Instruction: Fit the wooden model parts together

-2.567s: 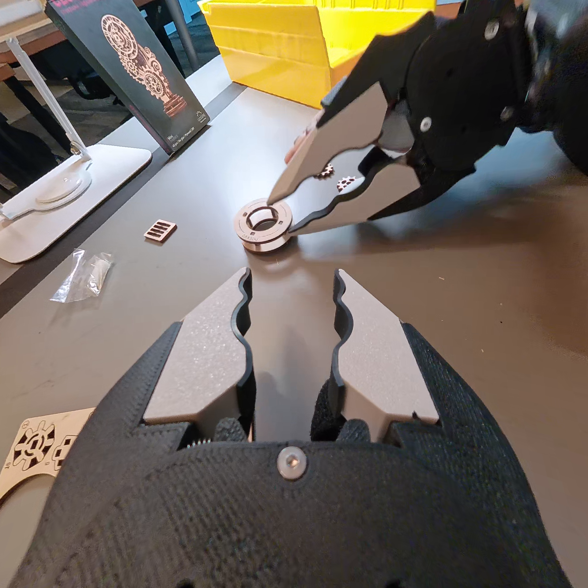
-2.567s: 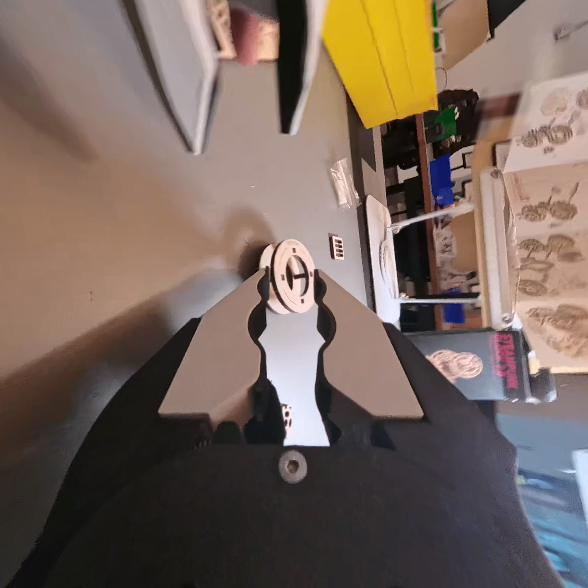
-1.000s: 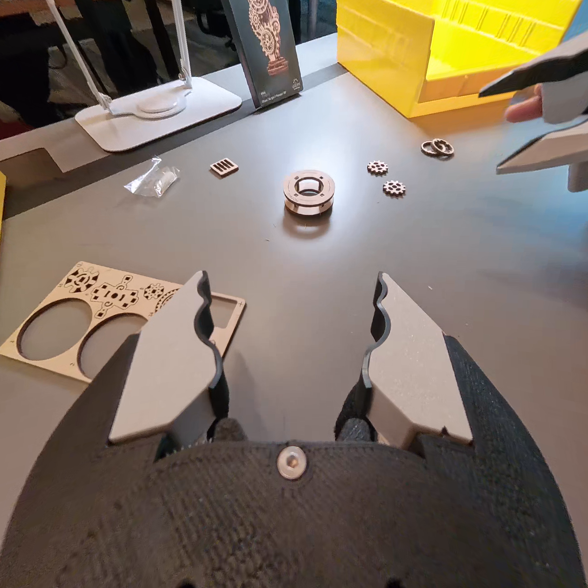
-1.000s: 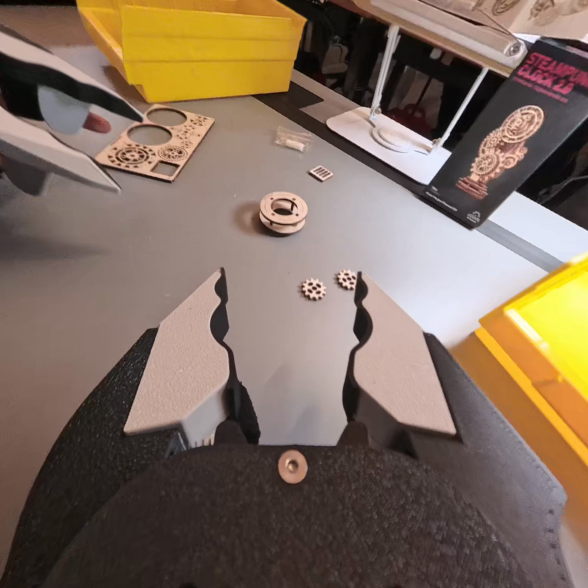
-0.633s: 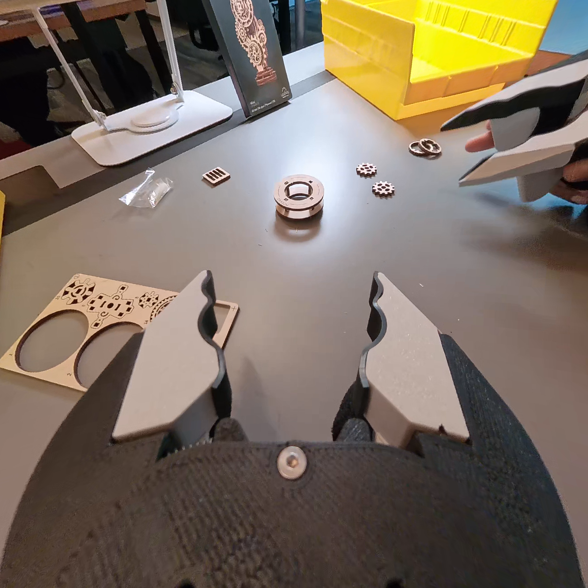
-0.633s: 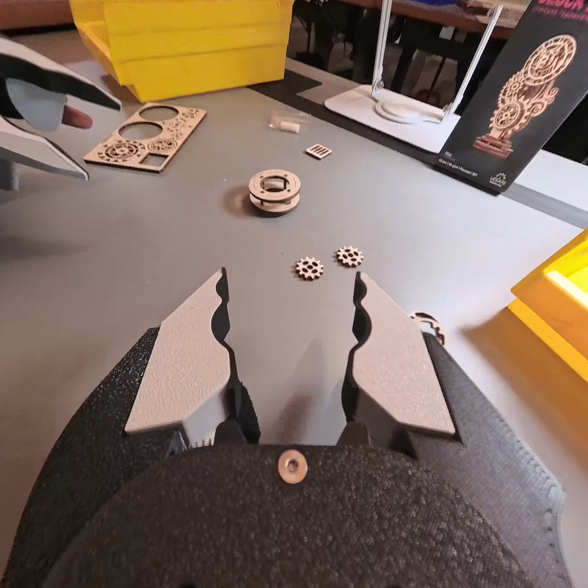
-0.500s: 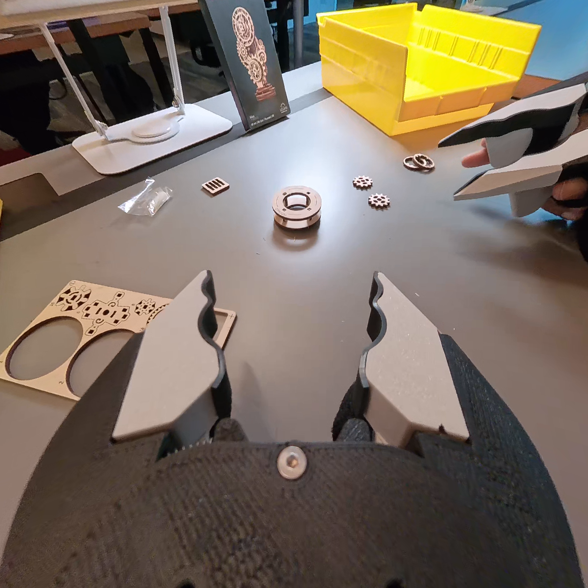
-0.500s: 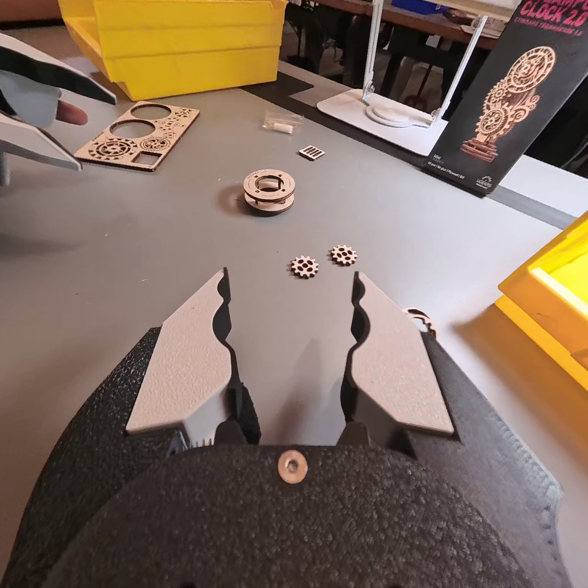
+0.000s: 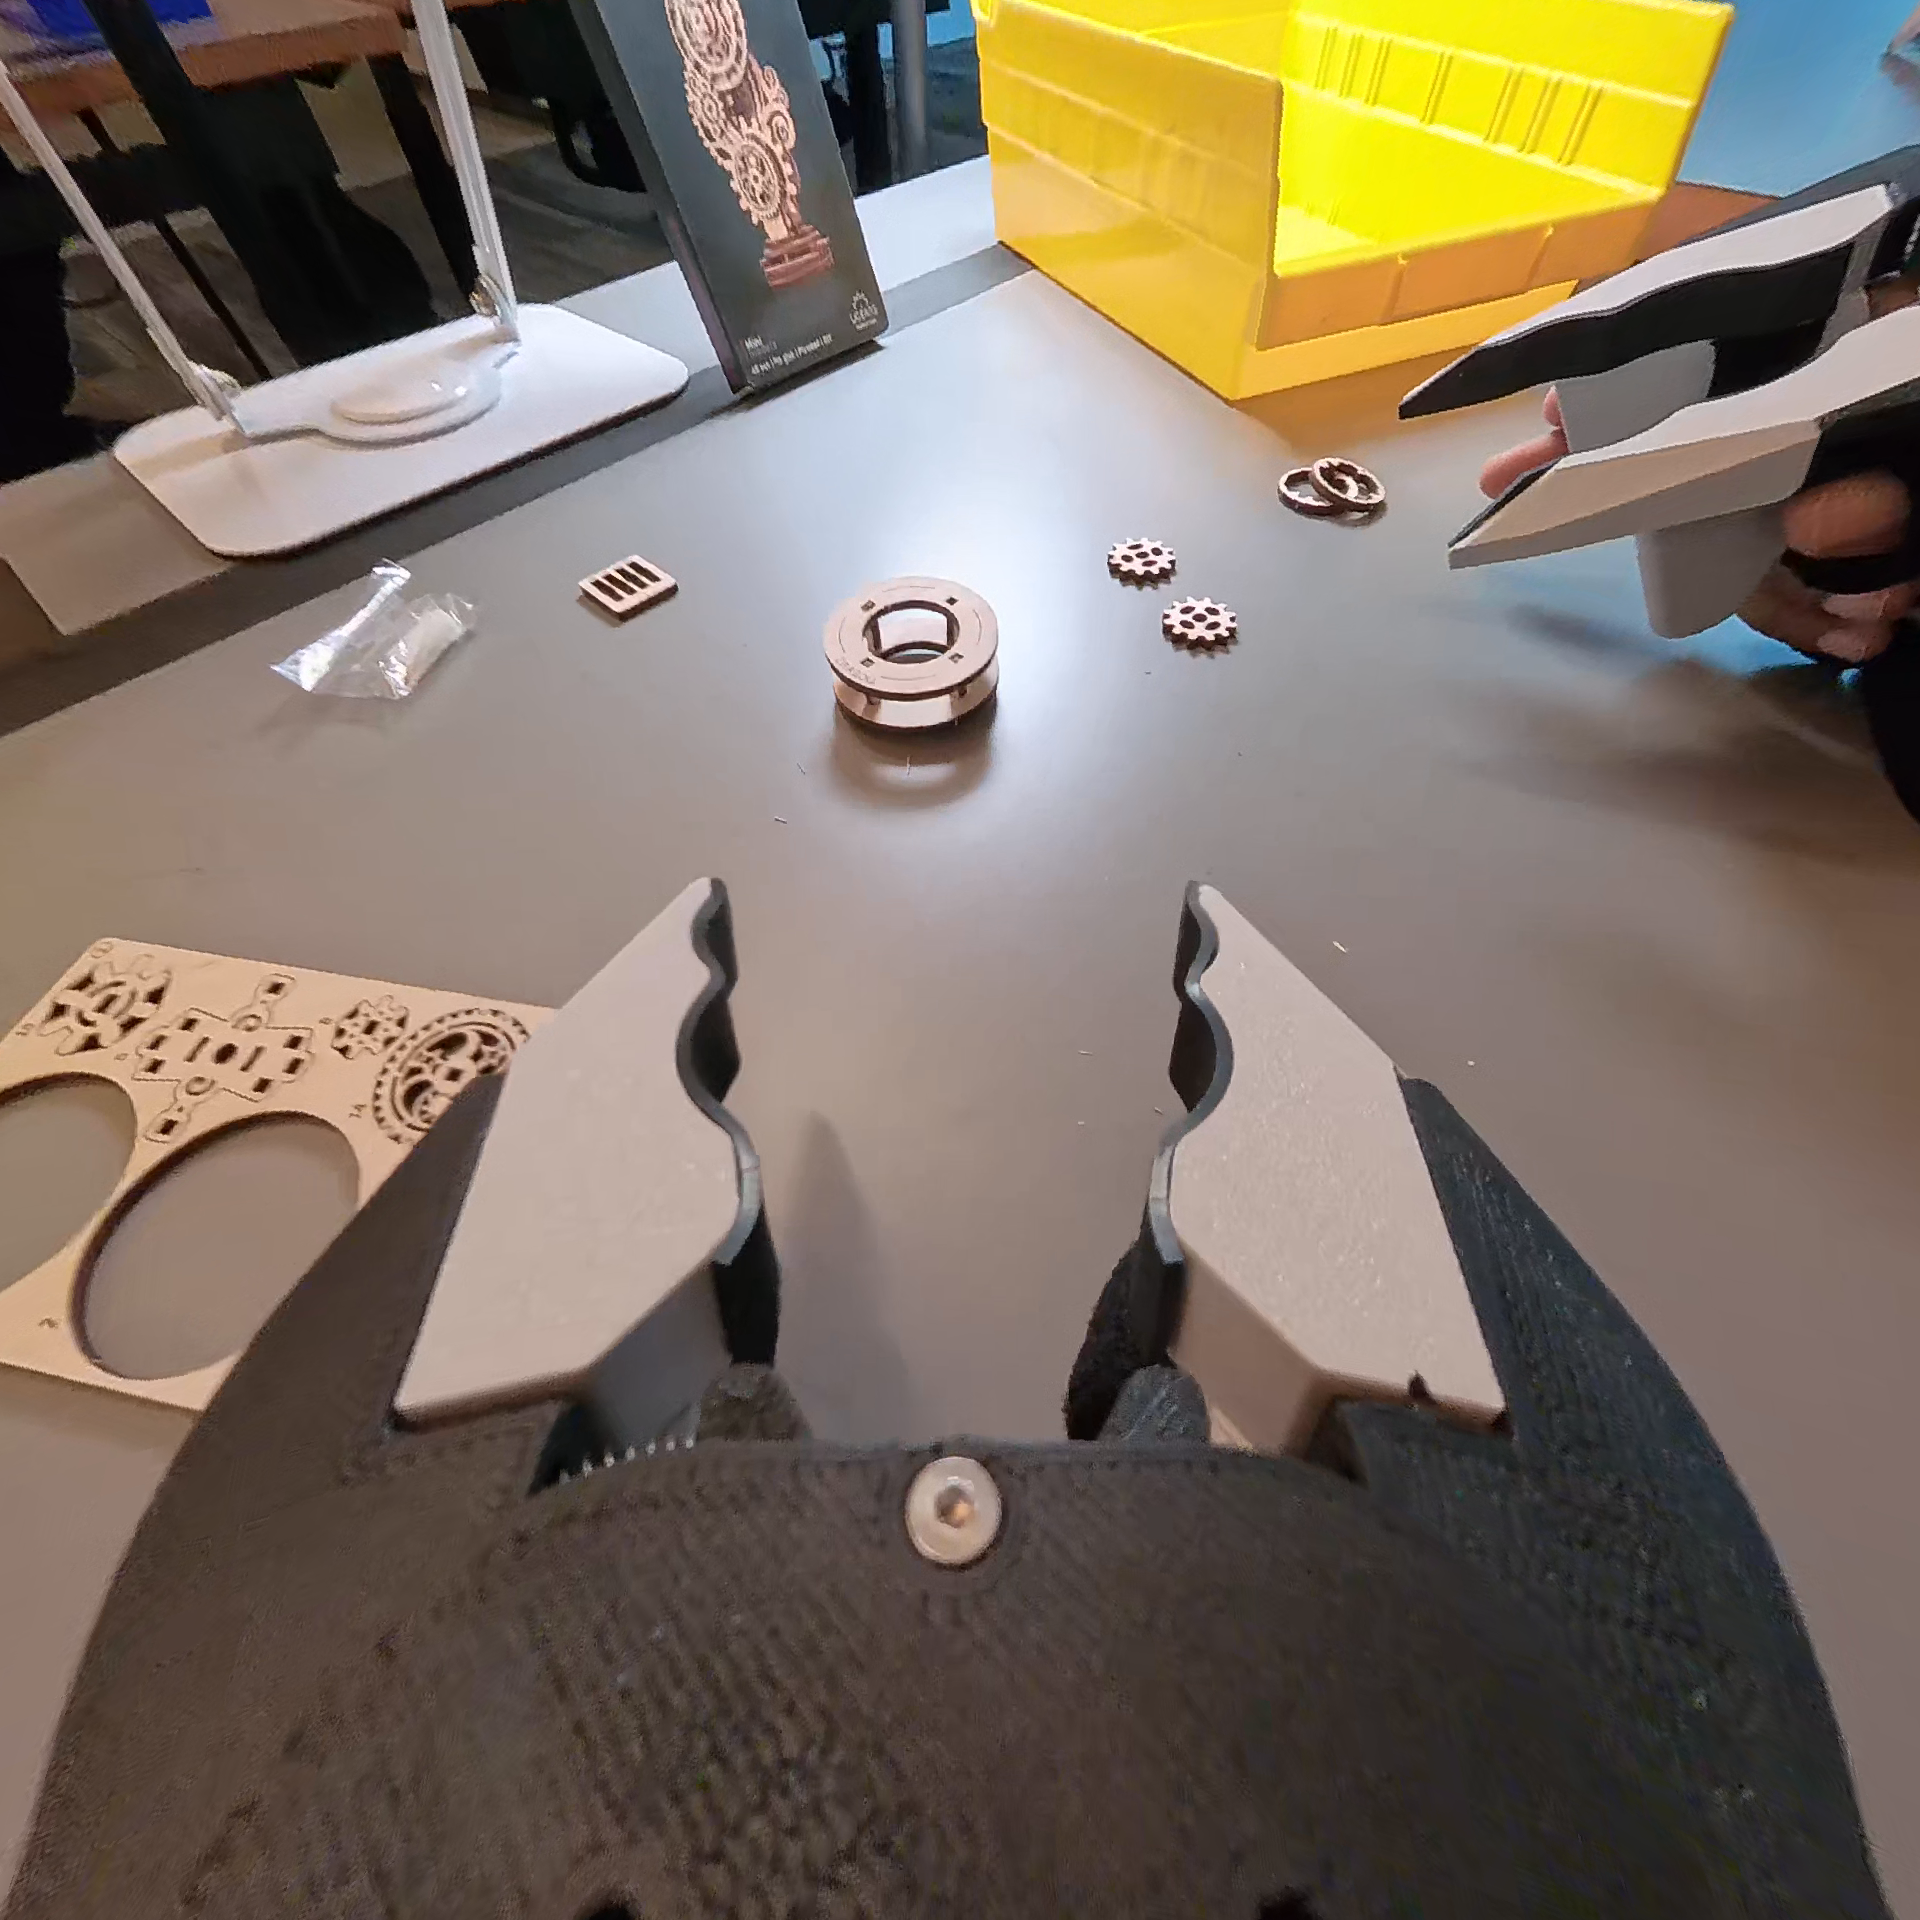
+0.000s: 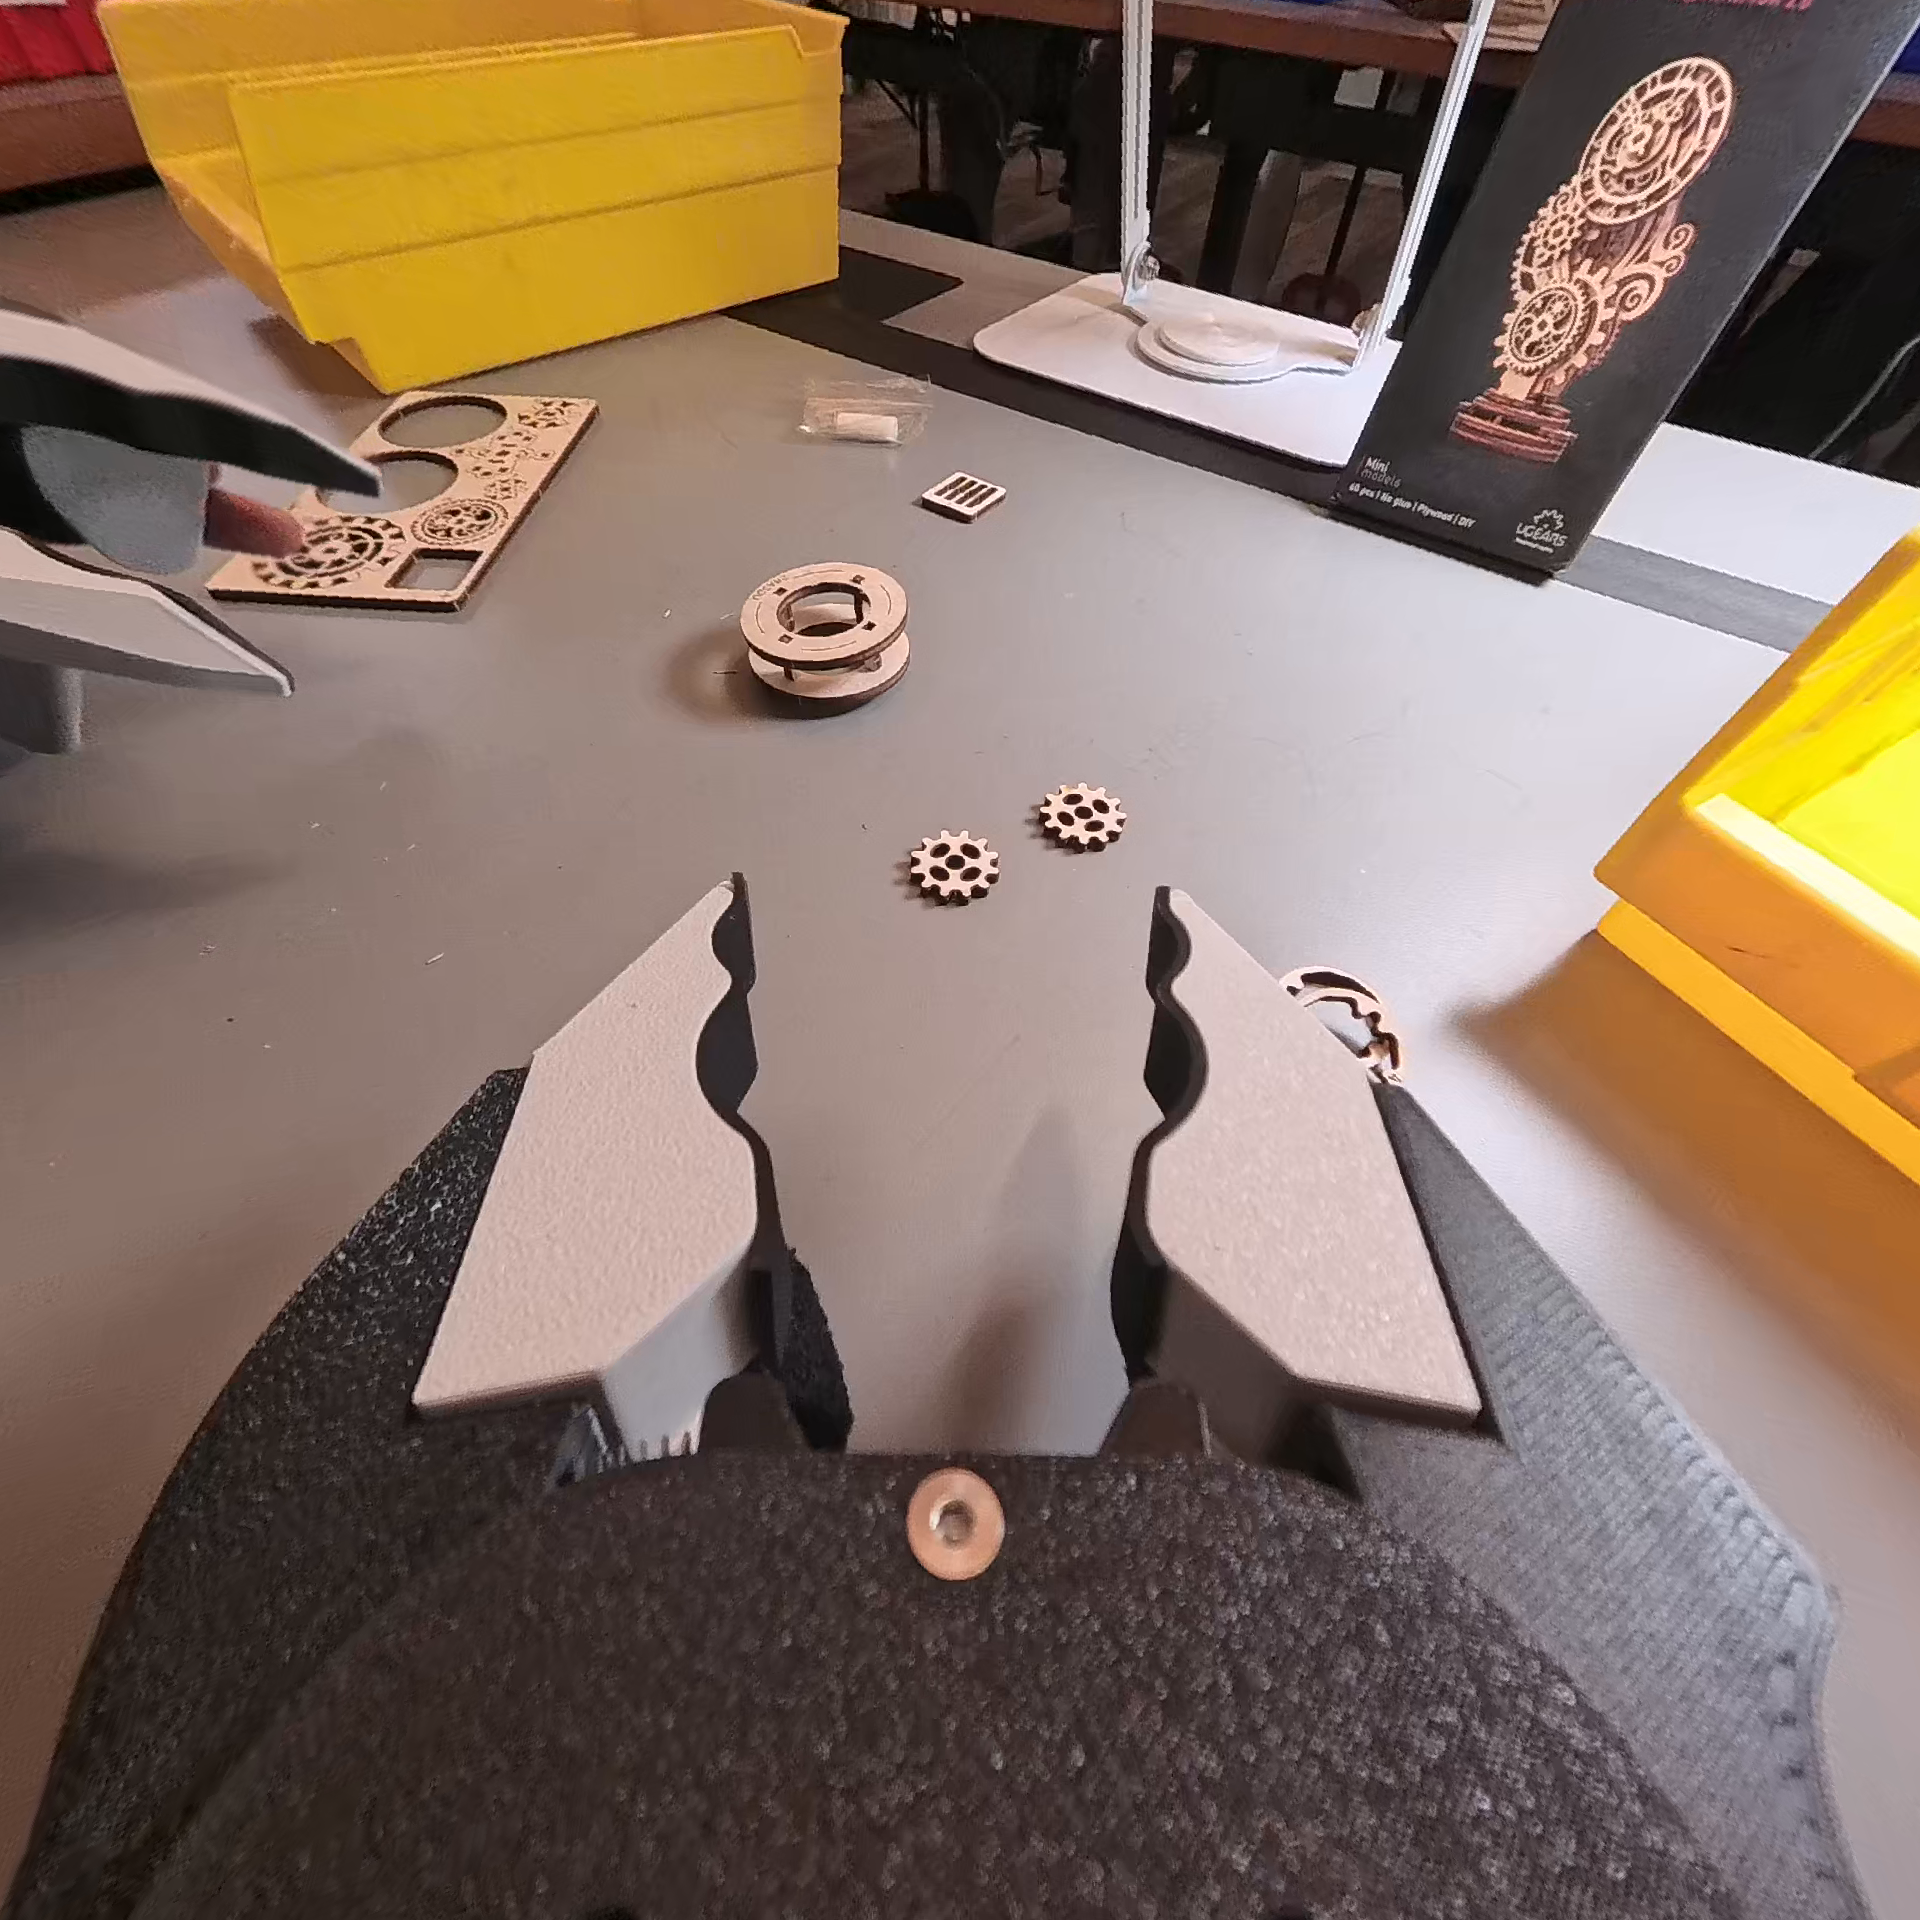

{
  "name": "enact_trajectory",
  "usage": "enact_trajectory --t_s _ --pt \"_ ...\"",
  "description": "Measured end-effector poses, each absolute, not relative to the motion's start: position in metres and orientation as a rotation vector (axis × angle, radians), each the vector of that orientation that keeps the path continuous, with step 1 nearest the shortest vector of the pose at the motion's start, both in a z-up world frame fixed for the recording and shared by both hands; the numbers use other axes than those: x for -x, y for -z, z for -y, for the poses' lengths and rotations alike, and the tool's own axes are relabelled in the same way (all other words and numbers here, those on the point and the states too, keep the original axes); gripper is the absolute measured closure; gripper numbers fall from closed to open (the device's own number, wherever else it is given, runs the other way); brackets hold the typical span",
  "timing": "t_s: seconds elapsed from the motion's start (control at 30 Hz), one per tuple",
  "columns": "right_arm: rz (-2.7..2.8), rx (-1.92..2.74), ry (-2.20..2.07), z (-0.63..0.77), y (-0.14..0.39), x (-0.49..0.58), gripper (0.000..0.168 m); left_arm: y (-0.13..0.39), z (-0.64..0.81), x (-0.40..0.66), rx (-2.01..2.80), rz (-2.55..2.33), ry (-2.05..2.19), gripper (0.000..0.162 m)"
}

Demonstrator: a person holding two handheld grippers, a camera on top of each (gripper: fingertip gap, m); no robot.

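Left wrist view: a wooden spool (image 9: 912, 669) lies flat on the grey table (image 9: 1351, 935), untouched. Two small gears (image 9: 1171, 592) sit just right of the spool, a cut-out sheet (image 9: 208, 1070) nearer left. The left gripper (image 9: 951, 935) and right gripper (image 10: 945, 914) both hover spread apart, empty.
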State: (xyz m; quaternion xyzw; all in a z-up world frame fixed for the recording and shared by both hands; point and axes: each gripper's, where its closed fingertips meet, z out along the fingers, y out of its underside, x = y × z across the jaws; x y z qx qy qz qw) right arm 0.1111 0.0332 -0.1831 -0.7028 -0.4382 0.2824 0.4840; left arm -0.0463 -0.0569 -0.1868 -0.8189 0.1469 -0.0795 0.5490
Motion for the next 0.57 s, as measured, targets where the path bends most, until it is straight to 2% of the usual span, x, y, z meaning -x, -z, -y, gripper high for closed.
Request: enact_trajectory --t_s 0.57 --pt "1.098 1.706 -0.684 -0.0286 0.1853 -0.1079 0.098 0.1910 0.0593 0.0533 1.991 -0.301 0.207 0.088"
